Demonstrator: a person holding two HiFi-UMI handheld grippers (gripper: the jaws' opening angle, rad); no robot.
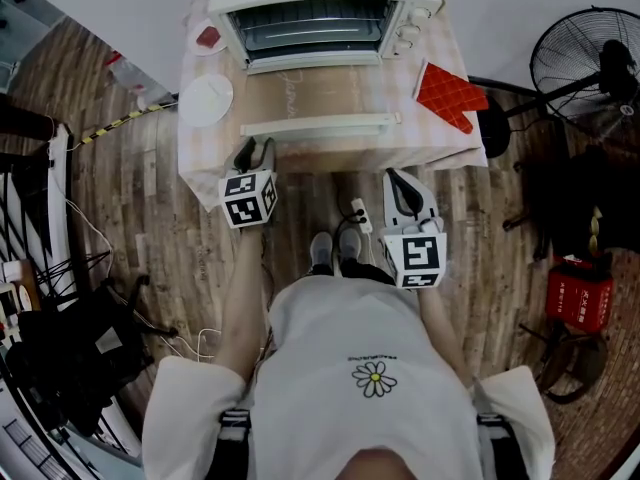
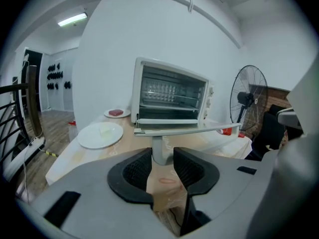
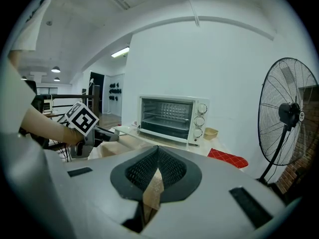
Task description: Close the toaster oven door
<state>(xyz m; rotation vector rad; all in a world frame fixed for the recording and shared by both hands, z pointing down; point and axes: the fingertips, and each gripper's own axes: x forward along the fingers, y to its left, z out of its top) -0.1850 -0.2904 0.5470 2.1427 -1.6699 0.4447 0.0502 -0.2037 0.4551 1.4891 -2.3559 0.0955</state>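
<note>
The white toaster oven (image 1: 320,13) stands at the back of the table, its door (image 1: 315,93) folded down flat and the handle (image 1: 320,125) along the door's front edge. In the left gripper view the oven (image 2: 172,98) faces me, and the door's edge (image 2: 187,130) runs level just above the jaws. My left gripper (image 1: 255,151) is under the handle's left end. Its jaws stand open, and the handle's post (image 2: 160,151) shows in line with the gap just past the fingertips. My right gripper (image 1: 400,188) hangs shut and empty in front of the table's right part, apart from the oven (image 3: 172,116).
A white plate (image 1: 206,99) lies left of the door, and a small dish with something red (image 1: 207,38) sits behind it. A red quilted mat (image 1: 450,95) lies at the right. A standing fan (image 1: 590,63) is right of the table. A power strip (image 1: 360,215) lies on the floor by the feet.
</note>
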